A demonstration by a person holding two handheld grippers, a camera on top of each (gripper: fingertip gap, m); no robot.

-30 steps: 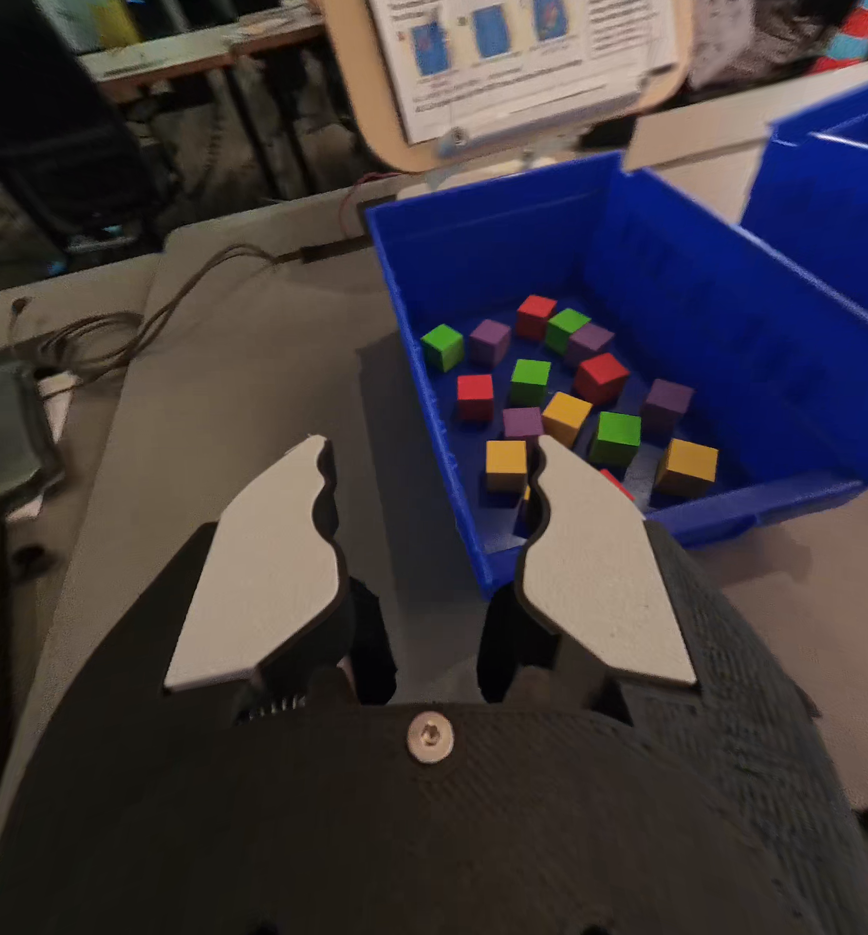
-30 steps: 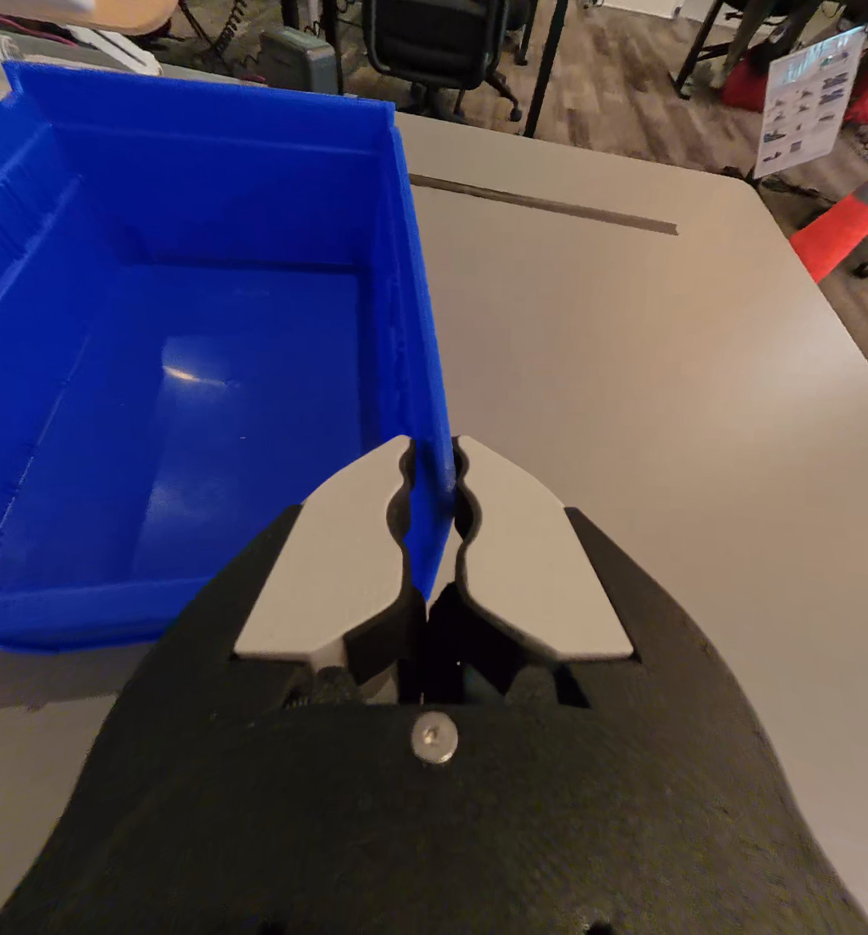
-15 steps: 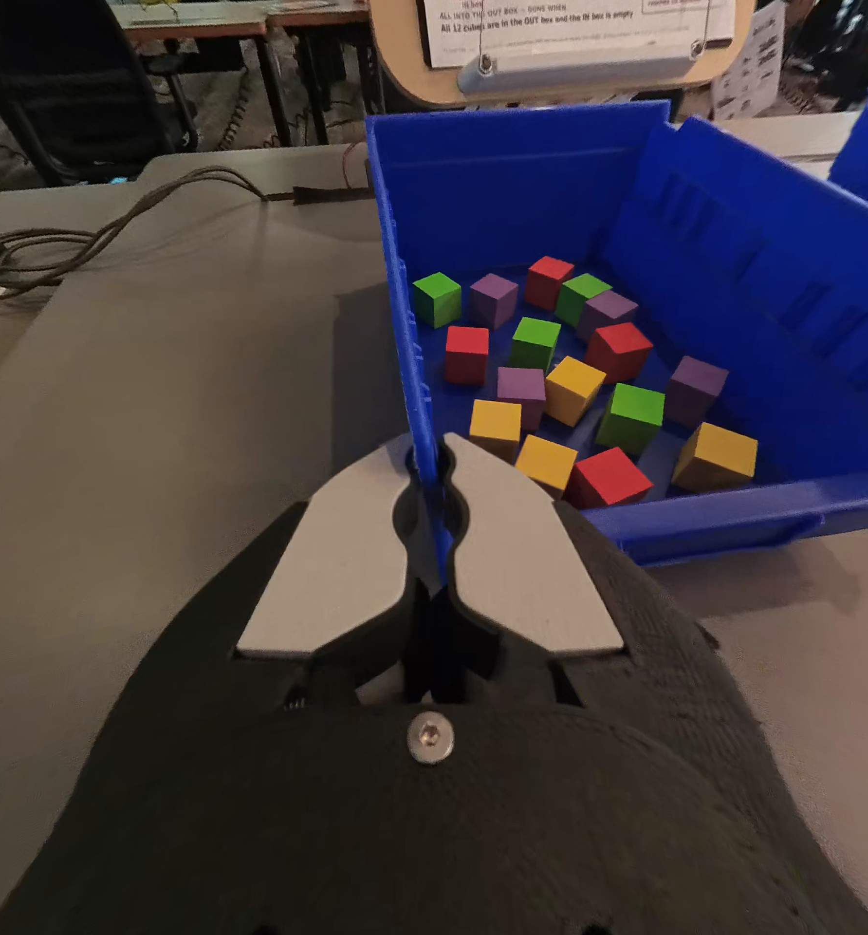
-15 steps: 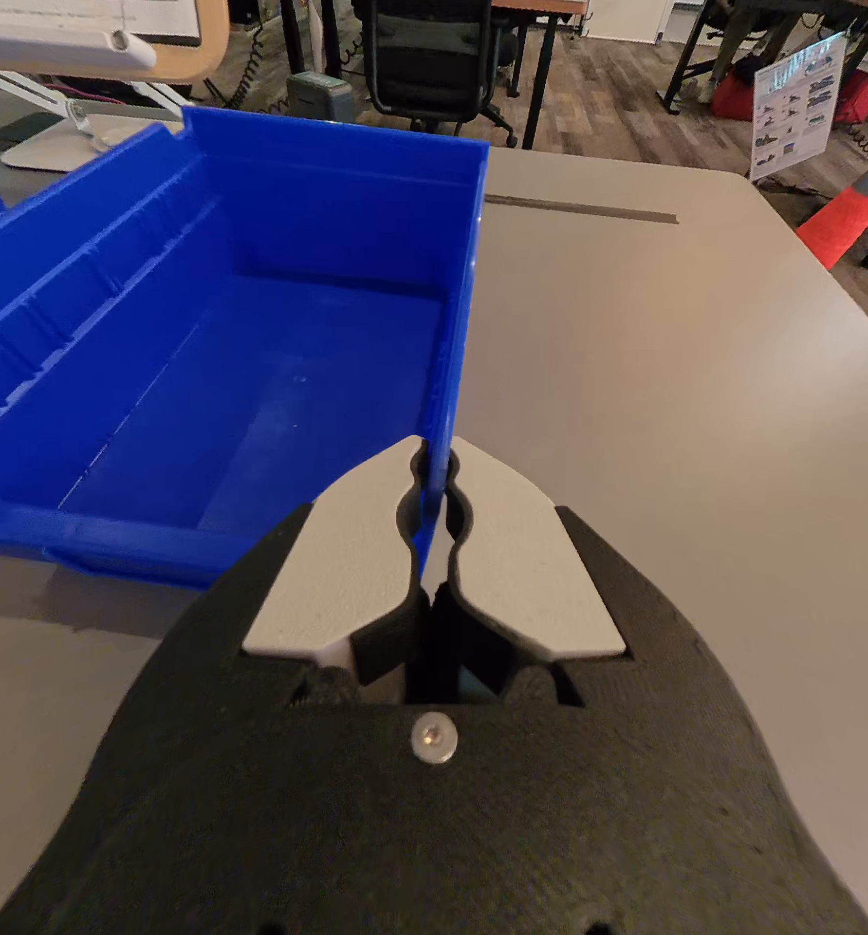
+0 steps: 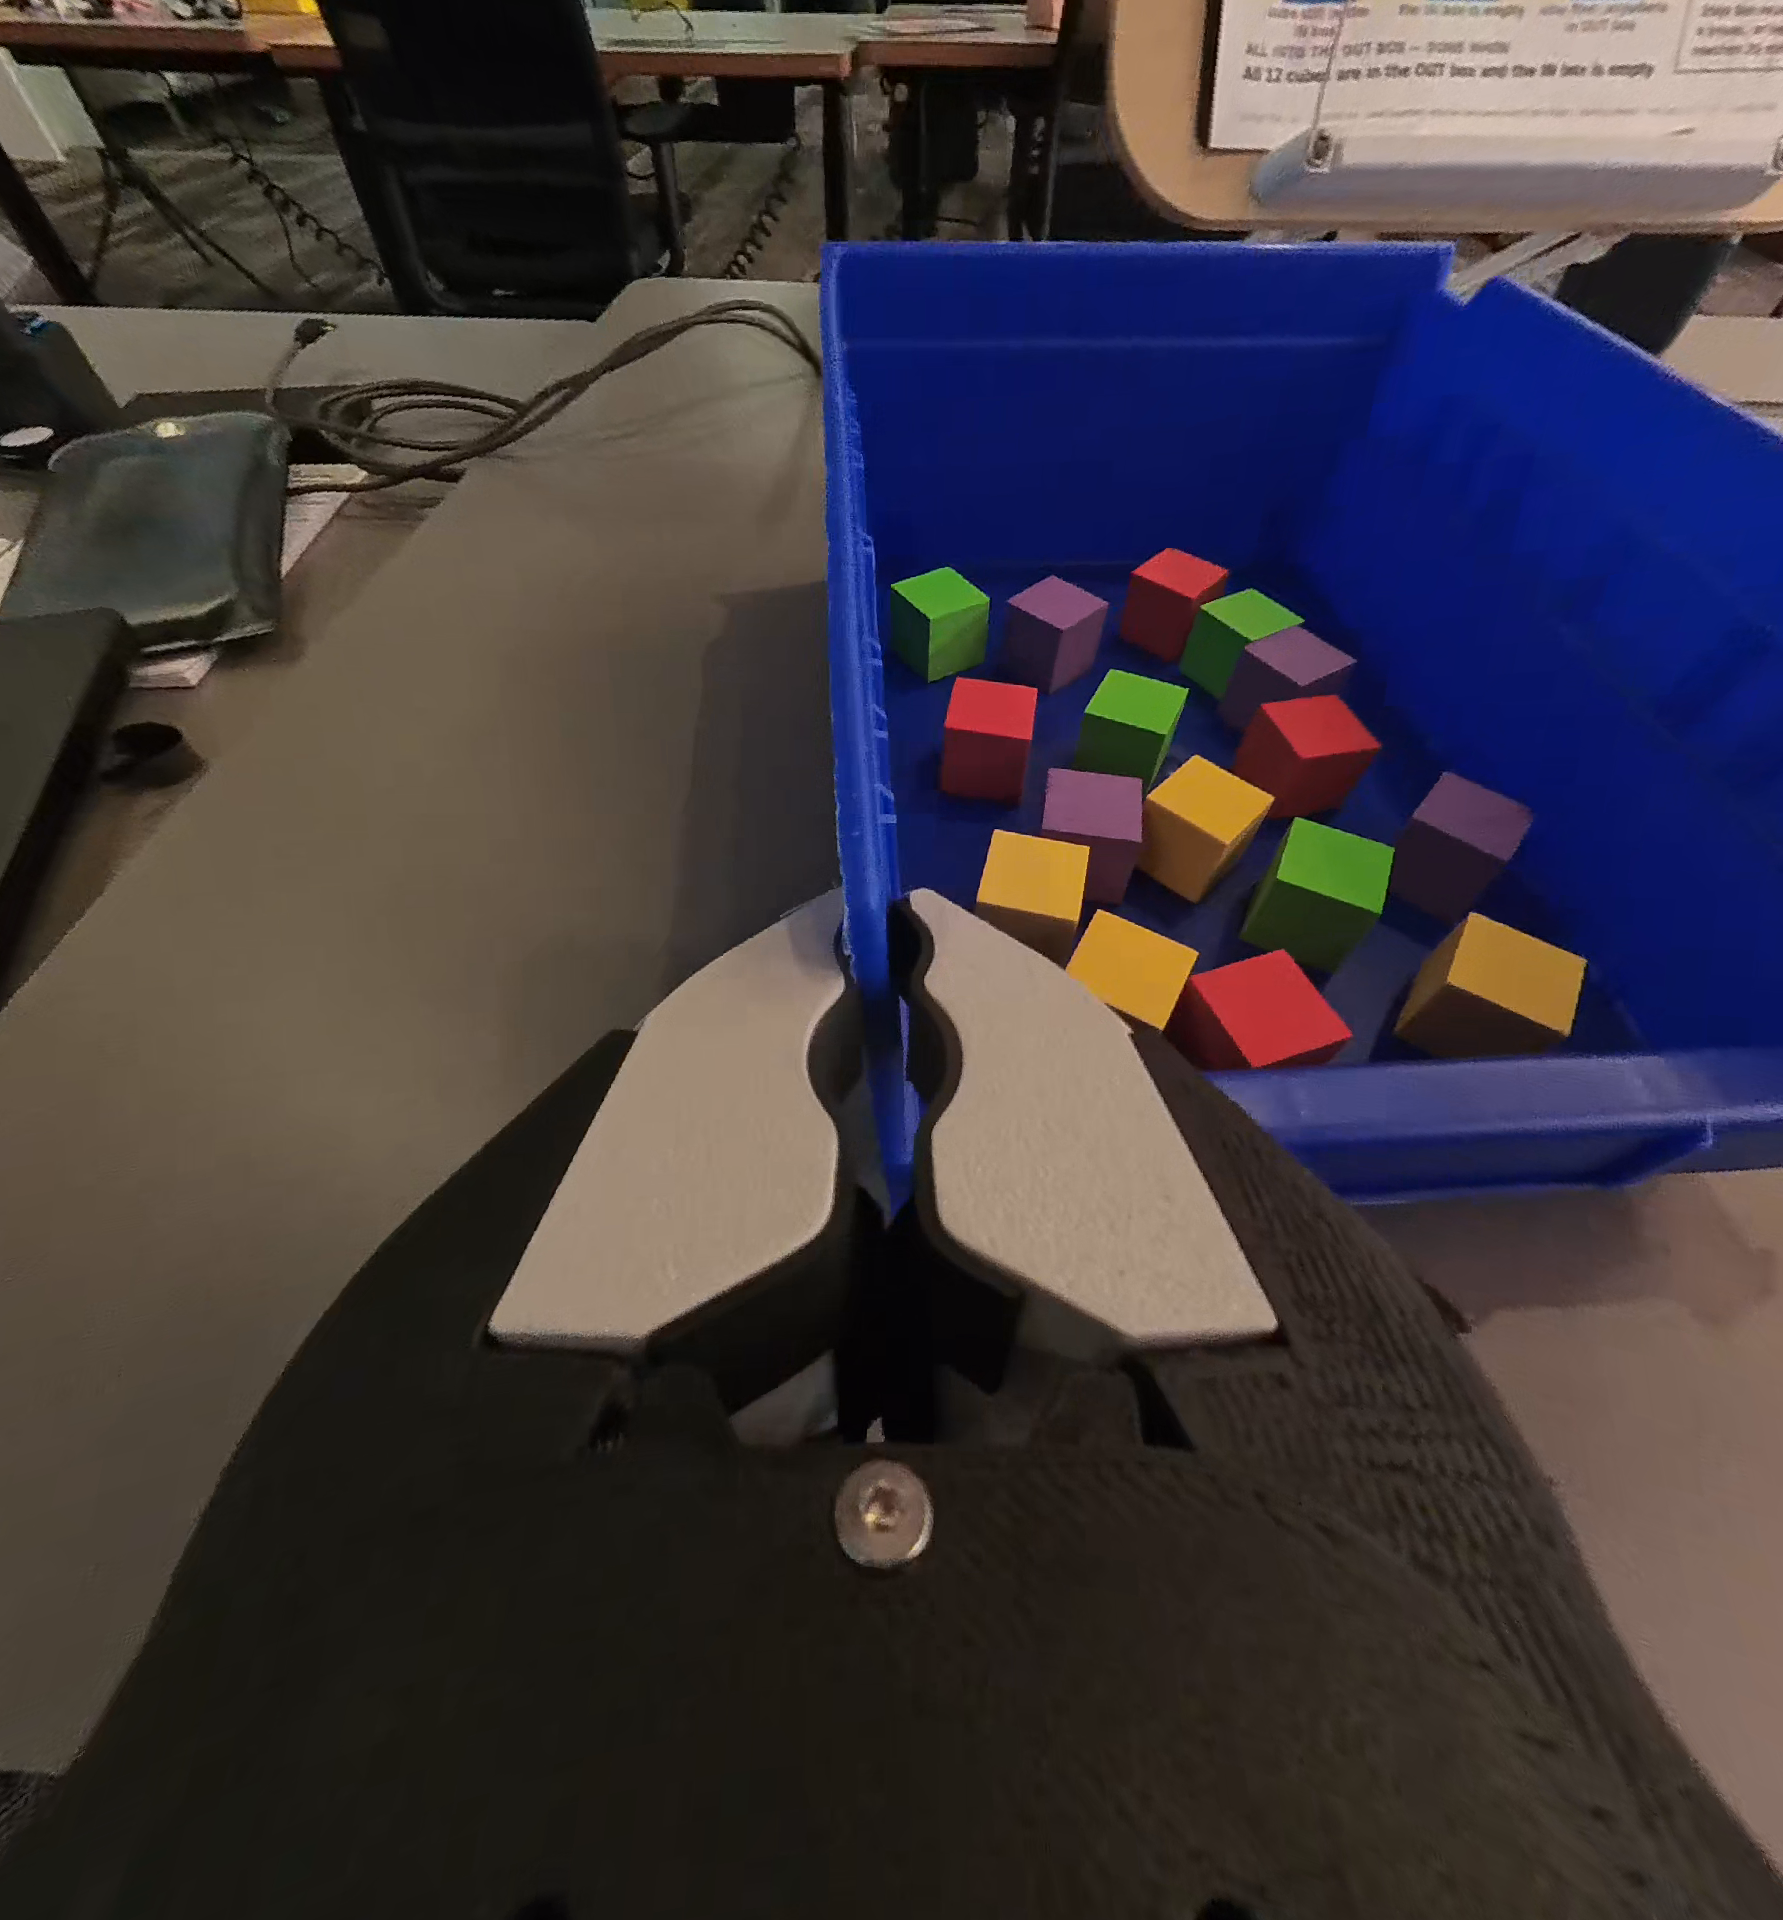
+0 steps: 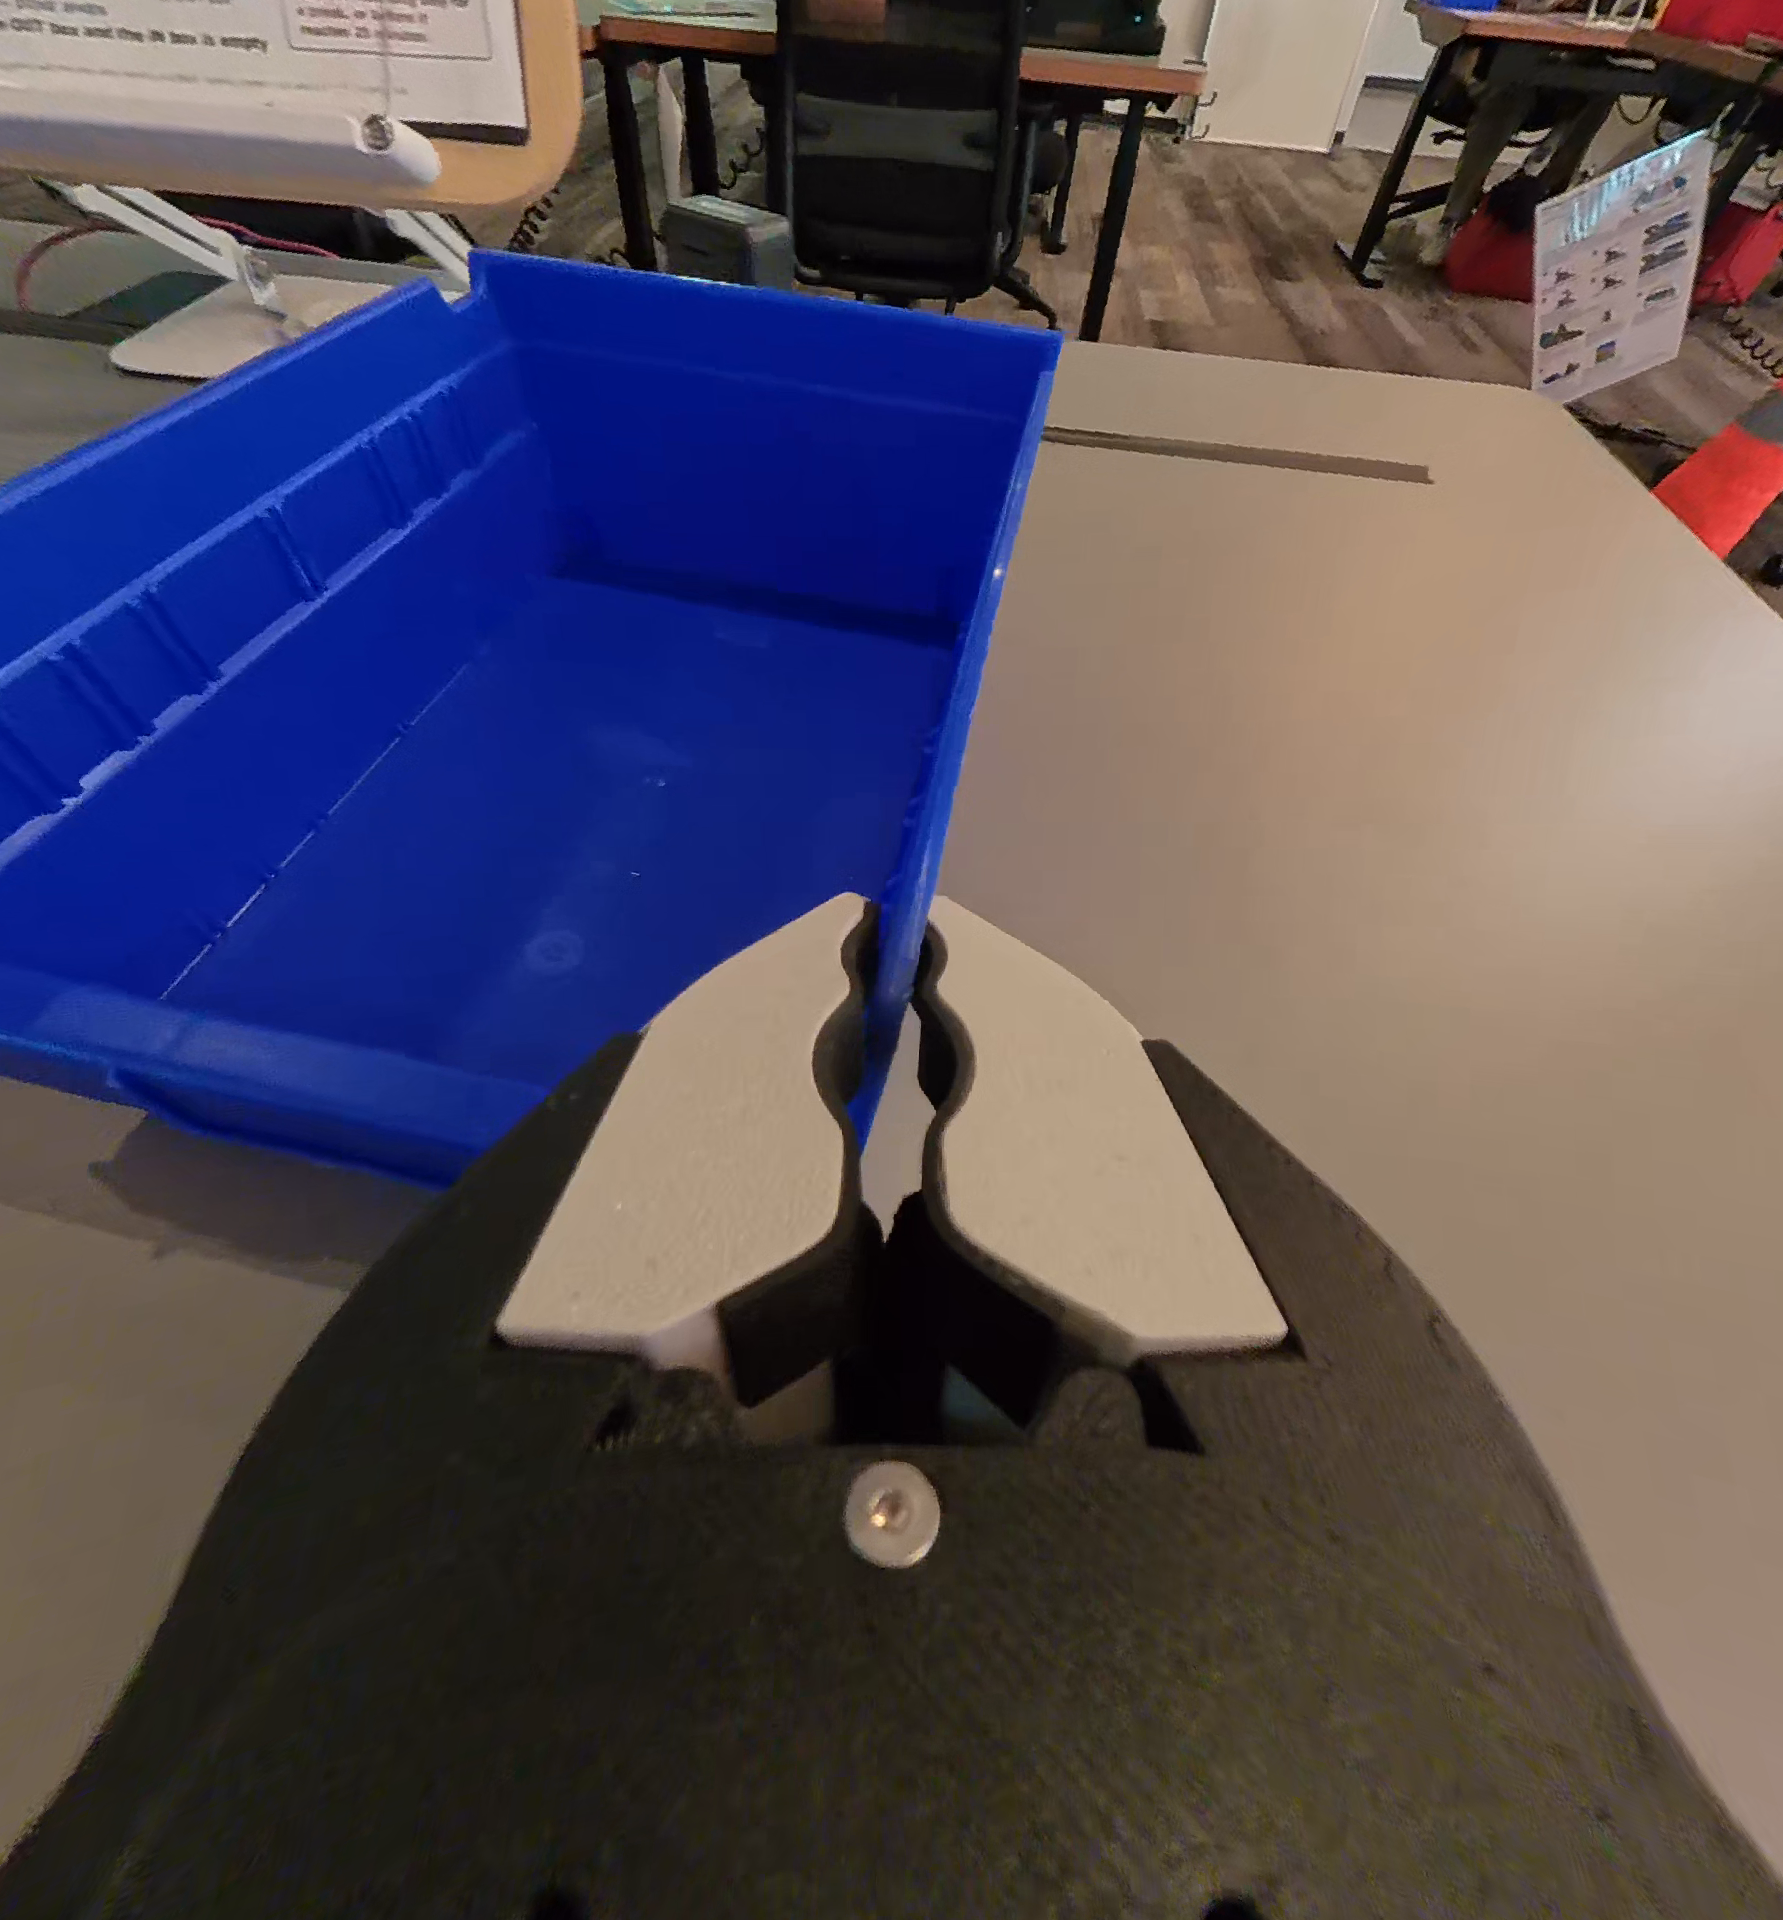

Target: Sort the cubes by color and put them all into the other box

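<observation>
My left gripper (image 5: 874, 914) has its fingers pinched on the left side wall of the blue bin of cubes (image 5: 1126, 416), near its front corner, one finger outside and one inside. My right gripper (image 6: 897, 914) is pressed the same way onto the right side wall of the empty blue bin (image 6: 762, 436), again close to the front corner. Both bins rest on the grey desk (image 6: 1386, 831). Just past my left fingers the small cubes (image 5: 1193, 826) lie loose on the bin floor: red, green, purple and yellow, scattered and none stacked. The right bin's floor shows nothing in it. So both grips are made, every cube I can see sits in the left bin, and none is in the right one. Farther off, cables (image 5: 471, 416) trail over the desk to the left, and a clipboard stand (image 6: 243, 125) rises behind the bins, with an office chair (image 6: 902, 145) beyond.
</observation>
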